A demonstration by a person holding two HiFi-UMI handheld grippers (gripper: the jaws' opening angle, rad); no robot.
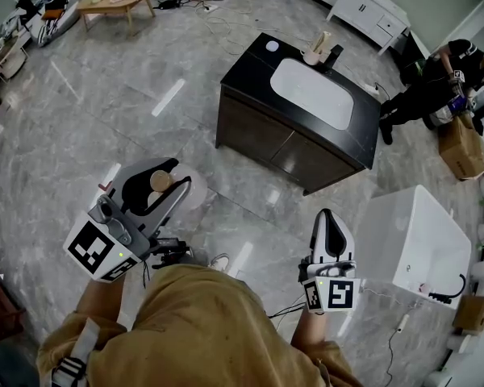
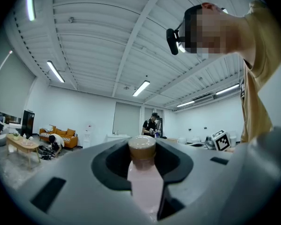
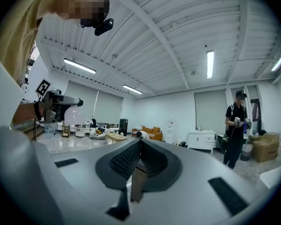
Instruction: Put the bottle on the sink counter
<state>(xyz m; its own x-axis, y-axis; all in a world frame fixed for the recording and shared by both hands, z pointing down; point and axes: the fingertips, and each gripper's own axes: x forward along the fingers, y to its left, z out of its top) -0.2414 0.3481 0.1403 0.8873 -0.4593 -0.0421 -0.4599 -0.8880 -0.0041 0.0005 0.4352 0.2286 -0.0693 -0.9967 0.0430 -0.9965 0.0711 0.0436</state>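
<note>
My left gripper (image 1: 176, 176) is shut on a pale pink bottle with a brown cap (image 1: 160, 181), held low over the floor in front of the person. In the left gripper view the bottle (image 2: 143, 182) lies along the jaws, which press on both its sides, with the cap (image 2: 141, 149) at the far end. The sink counter (image 1: 246, 75) is a black vanity with a white basin (image 1: 312, 93); it stands about a step ahead and to the right. My right gripper (image 1: 326, 216) hangs at the right with its jaws together and nothing in them (image 3: 139, 168).
On the counter's back edge stand a beige cup (image 1: 315, 52), a black item (image 1: 334, 55) and a white disc (image 1: 272, 46). A white tub (image 1: 419, 240) stands at the right, with a cardboard box (image 1: 461, 147) and a person (image 1: 431, 83) behind it. A wooden coffee table (image 1: 113, 2) is far left.
</note>
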